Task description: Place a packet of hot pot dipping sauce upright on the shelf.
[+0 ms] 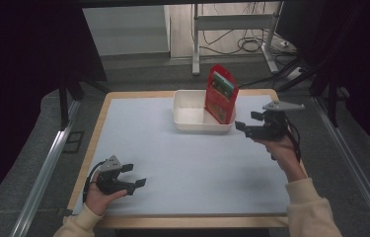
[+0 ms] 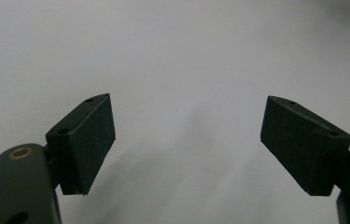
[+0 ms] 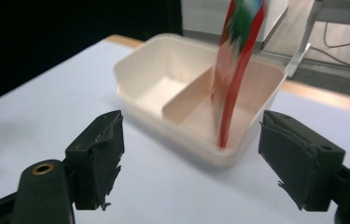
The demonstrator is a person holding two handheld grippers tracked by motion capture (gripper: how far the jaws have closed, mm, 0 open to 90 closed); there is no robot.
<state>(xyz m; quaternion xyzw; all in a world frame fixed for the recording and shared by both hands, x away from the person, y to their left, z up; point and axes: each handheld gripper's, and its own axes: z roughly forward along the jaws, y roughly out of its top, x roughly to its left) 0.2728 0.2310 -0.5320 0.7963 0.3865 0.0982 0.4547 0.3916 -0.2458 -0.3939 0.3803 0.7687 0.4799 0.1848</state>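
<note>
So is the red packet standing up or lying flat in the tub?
Standing: the packet rises above the tub rim, tilted, its bottom edge inside.

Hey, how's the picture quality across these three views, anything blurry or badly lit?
Right gripper view: the red packet standing in the white tray is smeared by blur, while the tray looks sharper. Left gripper view: soft focus, with the pale table showing faint shadows. High view: even light on the table, dark surroundings at both sides, soft shadows near the left gripper and right gripper.
</note>
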